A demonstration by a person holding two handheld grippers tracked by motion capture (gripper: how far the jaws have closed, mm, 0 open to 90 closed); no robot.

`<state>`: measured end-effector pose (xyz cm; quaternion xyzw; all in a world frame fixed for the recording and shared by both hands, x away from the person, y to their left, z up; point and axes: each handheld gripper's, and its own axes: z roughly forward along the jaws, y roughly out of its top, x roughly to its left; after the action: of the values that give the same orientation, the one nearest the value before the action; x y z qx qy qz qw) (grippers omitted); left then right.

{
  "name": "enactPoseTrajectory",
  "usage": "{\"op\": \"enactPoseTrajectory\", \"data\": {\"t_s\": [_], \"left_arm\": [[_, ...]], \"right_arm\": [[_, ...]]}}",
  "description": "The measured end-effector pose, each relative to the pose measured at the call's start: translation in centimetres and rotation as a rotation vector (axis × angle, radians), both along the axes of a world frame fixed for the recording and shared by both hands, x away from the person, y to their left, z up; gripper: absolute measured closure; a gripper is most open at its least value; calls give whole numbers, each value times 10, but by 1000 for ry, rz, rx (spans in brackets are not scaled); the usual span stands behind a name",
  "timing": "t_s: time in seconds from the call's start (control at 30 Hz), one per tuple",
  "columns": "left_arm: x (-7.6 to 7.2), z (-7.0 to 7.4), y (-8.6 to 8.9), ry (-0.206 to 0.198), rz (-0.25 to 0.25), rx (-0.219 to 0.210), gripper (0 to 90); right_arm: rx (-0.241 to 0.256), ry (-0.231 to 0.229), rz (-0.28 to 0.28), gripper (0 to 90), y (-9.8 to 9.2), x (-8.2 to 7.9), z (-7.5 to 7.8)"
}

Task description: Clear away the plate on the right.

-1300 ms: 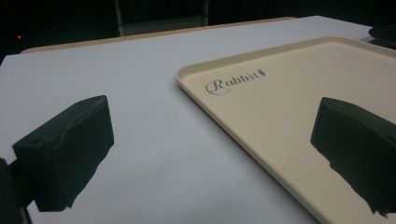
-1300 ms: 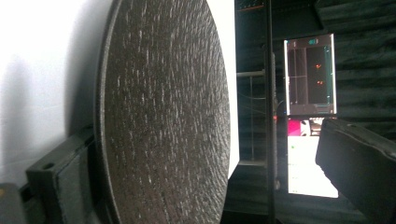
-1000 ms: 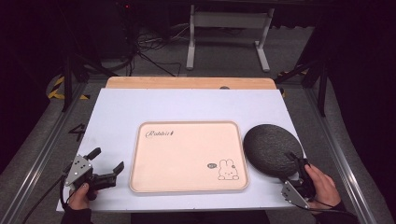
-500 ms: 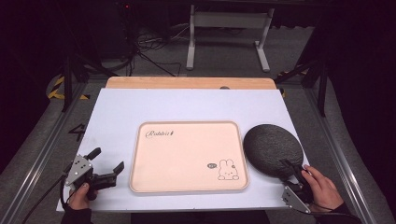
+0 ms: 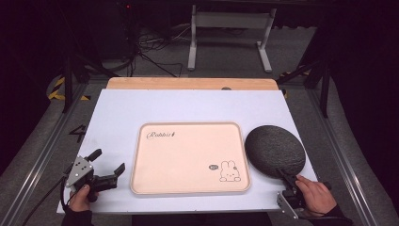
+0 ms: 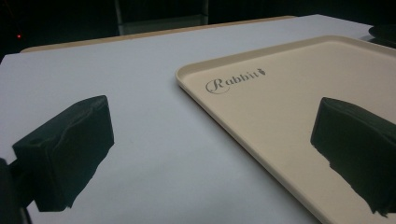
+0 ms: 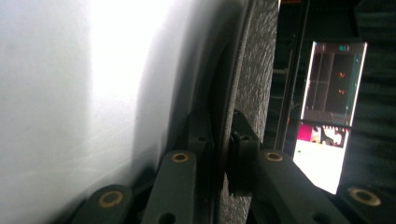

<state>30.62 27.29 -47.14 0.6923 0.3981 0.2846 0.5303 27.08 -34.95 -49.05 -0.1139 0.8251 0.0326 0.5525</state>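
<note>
Right gripper [image 5: 287,178] sits at the lower right of the high view, jaws clamped on the near rim of the dark grey, round, rough-textured plate [image 5: 275,150]. The right gripper view confirms it: one jaw under the rim, one over it, plate edge [image 7: 247,93] running up the middle of the frame, so that camera is rolled on its side. The plate rests on the white tabletop [image 5: 188,106] at the right of the high view, just beside the right edge of the cream rectangular tray with a rabbit drawing and the word "Rabbit" [image 5: 188,157]; whether the two touch cannot be told. From the clamped jaws the tray lies to the left in the high view, its long axis running left to right across the frame, its bare floor open for a set-down. Left gripper [image 5: 108,169] rests at the lower left, jaws apart and holding nothing; in the left gripper view the tray's corner [image 6: 289,93] is just ahead between them. Judgement: the right hand [image 5: 315,193] has the plate, the left is nearer the tray's left edge and well apart from the plate, so a move of the plate onto the tray would go leftward, with the rim lifted over the tray's raised lip.
</note>
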Motion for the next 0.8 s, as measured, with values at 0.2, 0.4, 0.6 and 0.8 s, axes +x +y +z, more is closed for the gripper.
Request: {"op": "enactPoseTrajectory", "data": {"t_s": [0.2,0.4,0.6,0.8], "left_arm": [[0,0,0,0,0,-1,2],[0,0,0,0,0,-1,2],[0,0,0,0,-1,-1,2],[0,0,0,1,1,-3,2]], "right_arm": [[37,3,-29,847,1,-1,0],[41,-2,-48,854,3,-1,4],[38,11,-59,855,5,0,12],[20,18,-66,845,9,1,19]]}}
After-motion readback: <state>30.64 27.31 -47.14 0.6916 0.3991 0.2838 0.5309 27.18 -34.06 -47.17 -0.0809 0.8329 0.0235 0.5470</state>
